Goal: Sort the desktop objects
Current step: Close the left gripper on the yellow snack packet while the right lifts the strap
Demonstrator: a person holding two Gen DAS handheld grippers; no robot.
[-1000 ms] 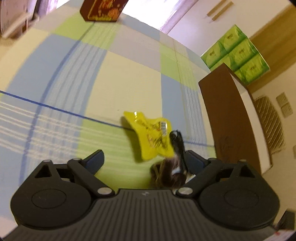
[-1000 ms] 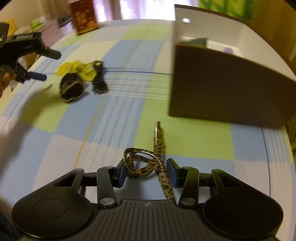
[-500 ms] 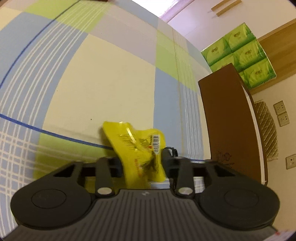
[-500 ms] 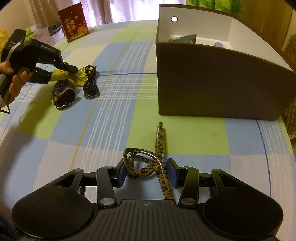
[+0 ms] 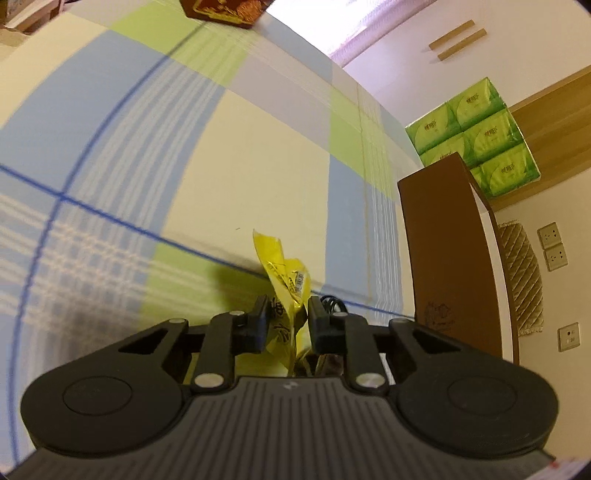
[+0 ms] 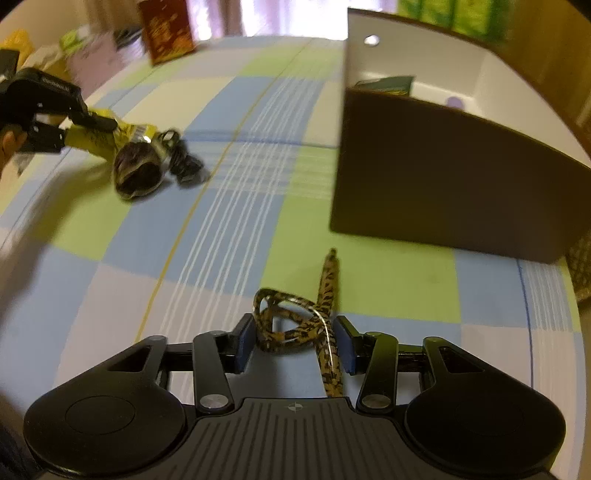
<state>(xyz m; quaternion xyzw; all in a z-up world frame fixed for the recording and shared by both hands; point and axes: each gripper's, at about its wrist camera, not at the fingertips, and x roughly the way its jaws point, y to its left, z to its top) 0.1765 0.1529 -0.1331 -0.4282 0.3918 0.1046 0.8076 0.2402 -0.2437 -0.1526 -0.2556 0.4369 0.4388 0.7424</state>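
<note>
My left gripper (image 5: 287, 314) has its jaws closing on a yellow snack packet (image 5: 280, 266), and the pads pinch its crumpled lower end. The right wrist view shows that gripper (image 6: 92, 134) at the far left, holding the packet (image 6: 99, 144) tilted just over the cloth. Beside it lie a dark round scrunchie (image 6: 138, 170) and a coiled black cable (image 6: 181, 162). My right gripper (image 6: 295, 332) holds a leopard-patterned glasses frame (image 6: 291, 321). Its jaws are easing open a little, but both pads still touch the frame.
A tall brown box (image 6: 443, 177) with a white inside stands at the right, with a few items in it. A dark red carton (image 6: 166, 29) stands at the table's far end. Green tissue packs (image 5: 476, 136) are stacked behind the brown box (image 5: 443, 251). A checked cloth (image 6: 229, 221) covers the table.
My left gripper went from wide open to closed around the yellow packet, which now stands on edge between the pads. The right gripper kept the glasses frame and stayed put.
</note>
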